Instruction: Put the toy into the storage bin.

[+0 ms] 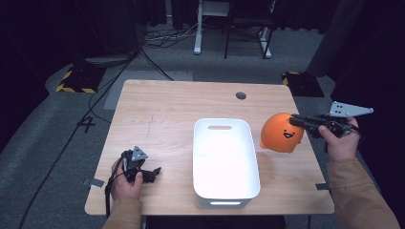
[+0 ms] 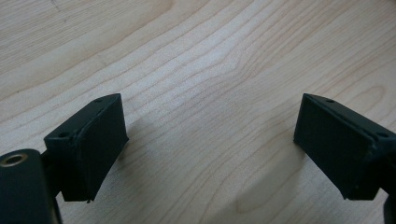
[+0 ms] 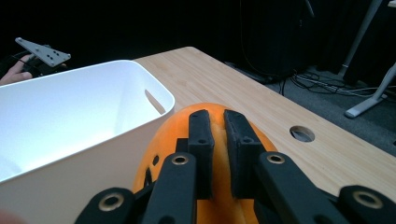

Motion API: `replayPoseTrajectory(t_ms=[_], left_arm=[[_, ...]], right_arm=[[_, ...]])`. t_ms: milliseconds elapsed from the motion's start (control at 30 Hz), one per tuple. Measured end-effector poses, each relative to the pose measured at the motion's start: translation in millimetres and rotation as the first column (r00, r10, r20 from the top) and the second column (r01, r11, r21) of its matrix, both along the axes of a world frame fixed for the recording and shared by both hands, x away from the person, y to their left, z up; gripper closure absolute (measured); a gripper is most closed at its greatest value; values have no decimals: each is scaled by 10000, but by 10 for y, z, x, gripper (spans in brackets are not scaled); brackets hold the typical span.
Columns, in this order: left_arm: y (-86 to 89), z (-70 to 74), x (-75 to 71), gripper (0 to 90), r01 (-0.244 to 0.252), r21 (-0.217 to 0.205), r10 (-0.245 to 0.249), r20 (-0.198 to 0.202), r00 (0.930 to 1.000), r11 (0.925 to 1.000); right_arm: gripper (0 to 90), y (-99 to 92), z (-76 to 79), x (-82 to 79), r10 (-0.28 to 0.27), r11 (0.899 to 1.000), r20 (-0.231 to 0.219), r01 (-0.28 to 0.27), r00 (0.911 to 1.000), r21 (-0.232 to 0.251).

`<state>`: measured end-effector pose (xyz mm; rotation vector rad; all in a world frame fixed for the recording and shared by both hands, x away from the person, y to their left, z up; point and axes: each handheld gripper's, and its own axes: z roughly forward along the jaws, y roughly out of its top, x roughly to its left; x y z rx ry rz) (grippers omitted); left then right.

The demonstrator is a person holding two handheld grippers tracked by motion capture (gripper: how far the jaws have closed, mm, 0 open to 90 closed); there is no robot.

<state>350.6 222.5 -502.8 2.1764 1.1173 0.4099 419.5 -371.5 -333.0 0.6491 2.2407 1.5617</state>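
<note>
- While the right tool (image 1: 292, 119) pinches a fold of the orange toy (image 1: 282, 133), the toy hangs near the table's (image 1: 162, 109) right edge, just right of the white bin (image 1: 224, 191); whether its underside touches the wood I cannot tell.
- From the right gripper view, the two black jaws stand close together, clenched on the toy (image 3: 219, 205) at its top, with the bin's (image 3: 93, 154) wall just beside it.
- A smiling face shows on the toy's side that looks toward the near edge.
- Near the front left corner, the left tool (image 1: 152, 172) rests low over bare wood in the left hand (image 1: 126, 185).
- Its jaws stand wide apart, released, with only wood grain (image 2: 210, 93) between them.
- Both tools lie well apart, the bin between them at the middle of the near edge.
</note>
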Motion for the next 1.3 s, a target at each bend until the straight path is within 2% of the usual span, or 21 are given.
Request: replayPoseTrajectory(t_ms=[167, 300, 433, 700, 833, 1300], left_arm=[[0, 0, 0, 97, -4, 2, 4, 1, 10000, 10000], [0, 0, 0, 98, 1, -3, -1, -1, 10000, 10000], [0, 0, 0, 98, 1, 0, -1, -1, 10000, 10000], [0, 0, 0, 98, -1, 3, 1, -1, 10000, 10000], [0, 0, 0, 97, 2, 2, -2, -2, 10000, 10000], [0, 0, 0, 98, 0, 1, 0, -3, 10000, 10000]], right_arm=[[820, 33, 153, -57, 56, 10000, 194, -55, 9998, -55], [820, 68, 218, -81, 122, 9999, 251, -121, 9996, -43], [819, 151, 365, -122, 256, 9997, 417, -256, 9988, 5], [819, 268, 549, -149, 444, 9990, 681, -439, 9967, -95], [819, 310, 611, -150, 555, 9984, 849, -563, 9948, 66], [818, 485, 759, -119, 786, 9966, 1081, -806, 9910, 143]])
